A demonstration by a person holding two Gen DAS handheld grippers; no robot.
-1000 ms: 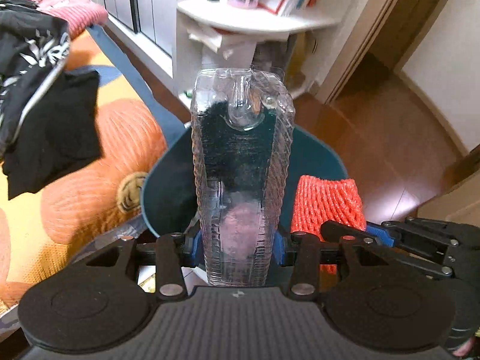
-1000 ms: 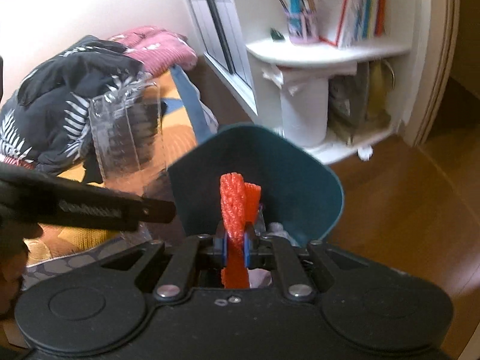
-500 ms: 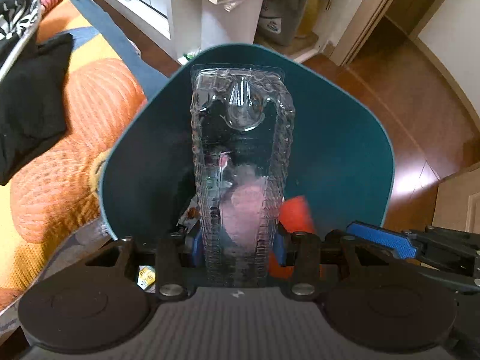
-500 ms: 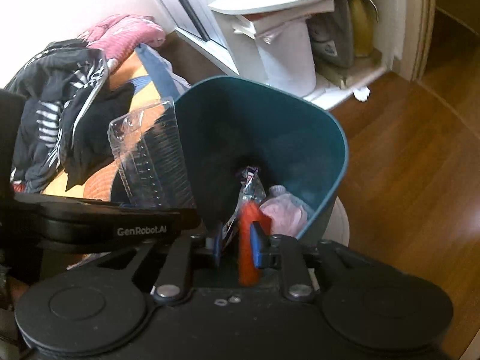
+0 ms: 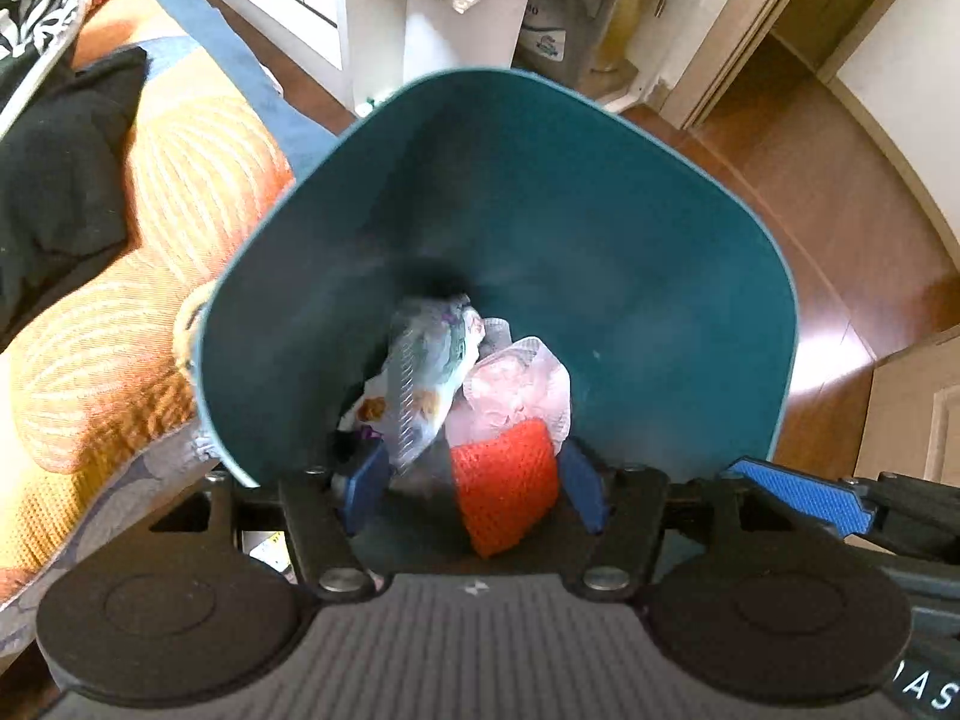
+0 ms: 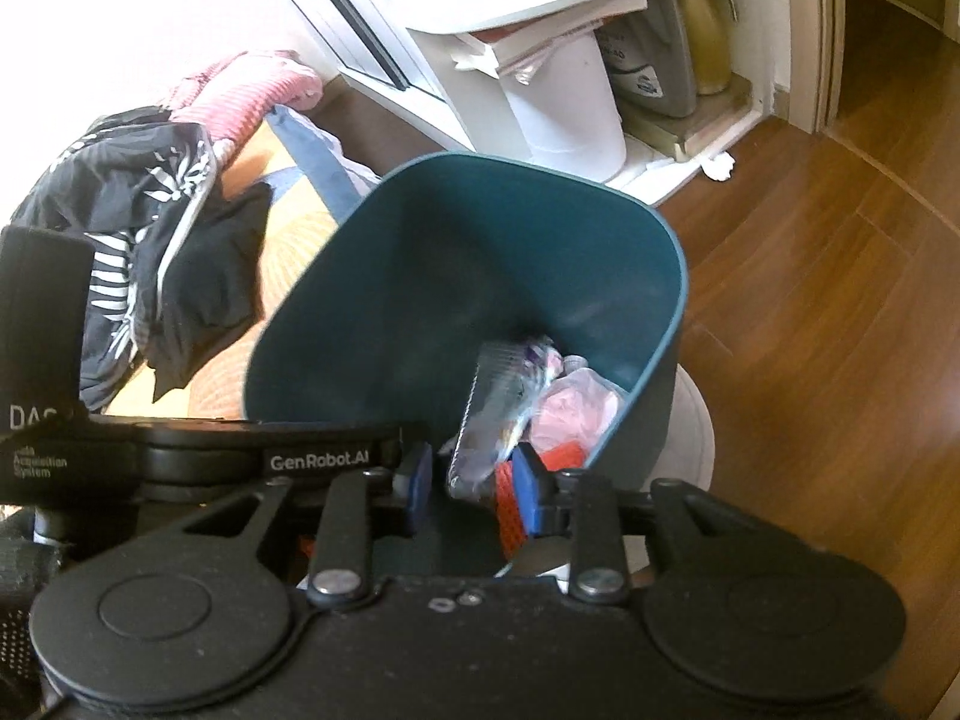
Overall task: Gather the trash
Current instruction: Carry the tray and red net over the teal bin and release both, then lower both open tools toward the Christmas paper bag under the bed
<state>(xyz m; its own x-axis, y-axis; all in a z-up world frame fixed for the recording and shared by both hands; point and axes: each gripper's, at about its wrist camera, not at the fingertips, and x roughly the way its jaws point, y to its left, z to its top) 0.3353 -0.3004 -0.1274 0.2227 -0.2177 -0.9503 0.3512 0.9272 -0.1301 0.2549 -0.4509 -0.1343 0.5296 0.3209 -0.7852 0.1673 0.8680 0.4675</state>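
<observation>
The clear tray (image 5: 420,384) lies inside the bin (image 5: 690,324), tilted, its long axis running from the near wall up toward the far one, resting on the pink wad (image 5: 516,384). The red net (image 5: 504,480) sits against the near wall, just beside the wad. All of it lies directly ahead of and below the left gripper (image 5: 474,492), whose blue pads stand wide apart with nothing between them. The right gripper (image 6: 474,480) hangs over the near rim on the right side, its pads also parted and empty; the net's edge shows just beside its right pad, not pinched. The left is the nearer to the tray.

The tray is thin, ribbed, transparent plastic, stiff but crushable. The net is soft foam mesh. The wad looks like crumpled tissue or film. The bin is smooth teal plastic, squarish with rounded corners, standing on wood floor (image 6: 840,300) beside an orange cushion (image 5: 120,300).

Both pieces look dropped; I judge the next move is to withdraw.
</observation>
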